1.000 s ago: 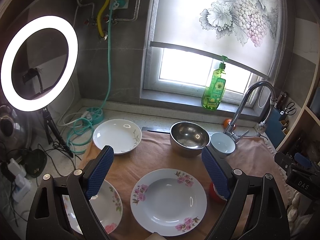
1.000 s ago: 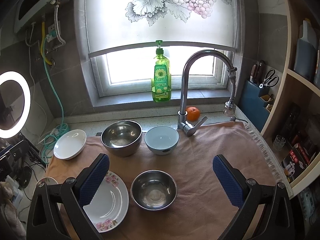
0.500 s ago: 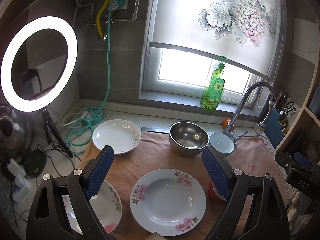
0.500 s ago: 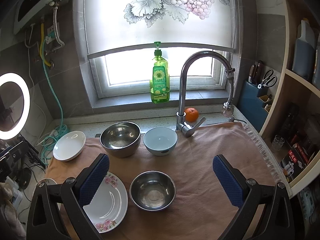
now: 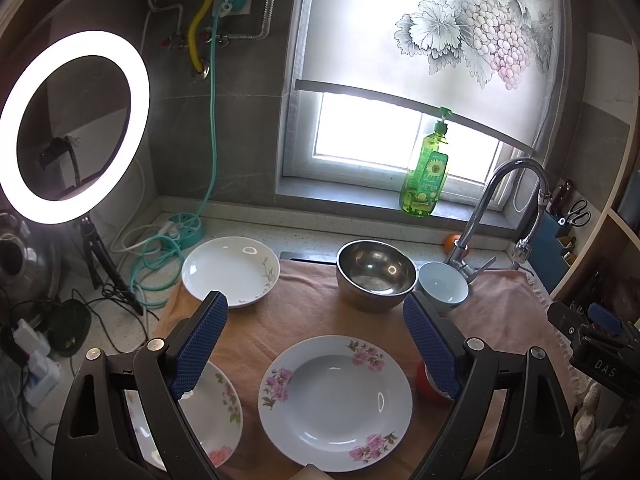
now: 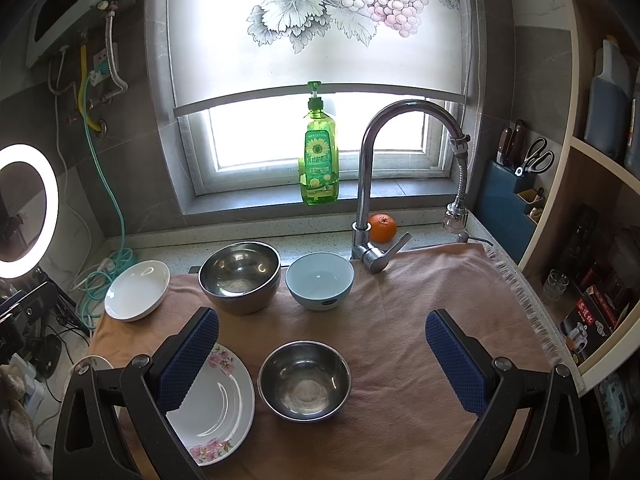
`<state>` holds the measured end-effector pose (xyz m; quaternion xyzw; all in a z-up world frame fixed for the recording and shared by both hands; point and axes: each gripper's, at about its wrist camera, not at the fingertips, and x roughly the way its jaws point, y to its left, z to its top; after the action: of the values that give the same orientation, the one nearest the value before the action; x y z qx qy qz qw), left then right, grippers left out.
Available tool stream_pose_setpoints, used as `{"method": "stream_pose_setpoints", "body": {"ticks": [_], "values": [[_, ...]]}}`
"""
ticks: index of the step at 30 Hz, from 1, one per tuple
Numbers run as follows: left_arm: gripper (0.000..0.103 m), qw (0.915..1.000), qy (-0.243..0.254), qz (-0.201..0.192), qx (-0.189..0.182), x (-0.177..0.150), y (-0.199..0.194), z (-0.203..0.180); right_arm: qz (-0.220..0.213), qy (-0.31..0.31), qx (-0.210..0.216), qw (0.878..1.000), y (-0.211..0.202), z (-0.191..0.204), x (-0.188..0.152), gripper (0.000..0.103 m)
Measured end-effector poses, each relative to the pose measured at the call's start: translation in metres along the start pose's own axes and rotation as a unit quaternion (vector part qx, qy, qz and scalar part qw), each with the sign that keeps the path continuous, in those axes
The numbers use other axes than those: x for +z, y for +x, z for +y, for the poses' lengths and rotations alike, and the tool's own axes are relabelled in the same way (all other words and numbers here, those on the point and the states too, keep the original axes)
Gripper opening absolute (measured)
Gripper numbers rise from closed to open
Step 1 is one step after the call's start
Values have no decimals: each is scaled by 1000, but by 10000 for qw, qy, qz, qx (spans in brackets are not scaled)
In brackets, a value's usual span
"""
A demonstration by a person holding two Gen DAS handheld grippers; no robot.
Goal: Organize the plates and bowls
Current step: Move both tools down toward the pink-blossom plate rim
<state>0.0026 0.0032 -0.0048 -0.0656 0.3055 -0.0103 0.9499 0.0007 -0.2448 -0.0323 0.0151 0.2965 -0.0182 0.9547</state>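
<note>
On a tan cloth (image 5: 304,320) lie a floral plate (image 5: 335,403), a second floral plate (image 5: 212,412) partly behind my left finger, a white plate (image 5: 230,271), a large steel bowl (image 5: 375,274) and a pale blue bowl (image 5: 443,288). My left gripper (image 5: 316,340) is open and empty above the floral plate. In the right wrist view my right gripper (image 6: 322,354) is open and empty over a small steel bowl (image 6: 305,380), with the floral plate (image 6: 216,400), large steel bowl (image 6: 239,276), blue bowl (image 6: 320,285) and white plate (image 6: 137,290) around it.
A tap (image 6: 370,184), an orange (image 6: 382,227) and a green soap bottle (image 6: 319,160) stand at the back. A ring light (image 5: 72,128) and cables (image 5: 156,256) are at the left. Shelves and a knife block (image 6: 516,200) are at the right. A red object (image 5: 424,376) sits behind my left gripper's right finger.
Both views have shifted slightly; the scene sits a little lower and further left in frame. Both grippers stay open. No dish has moved.
</note>
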Motion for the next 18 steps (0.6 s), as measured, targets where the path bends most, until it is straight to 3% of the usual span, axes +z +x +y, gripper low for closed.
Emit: {"method": "stream_pose_setpoints", "body": {"ticks": [18], "values": [[89,9975,-355,611,70,-8,35,39,617,202,508,9966,34,-3,-22,102]]}}
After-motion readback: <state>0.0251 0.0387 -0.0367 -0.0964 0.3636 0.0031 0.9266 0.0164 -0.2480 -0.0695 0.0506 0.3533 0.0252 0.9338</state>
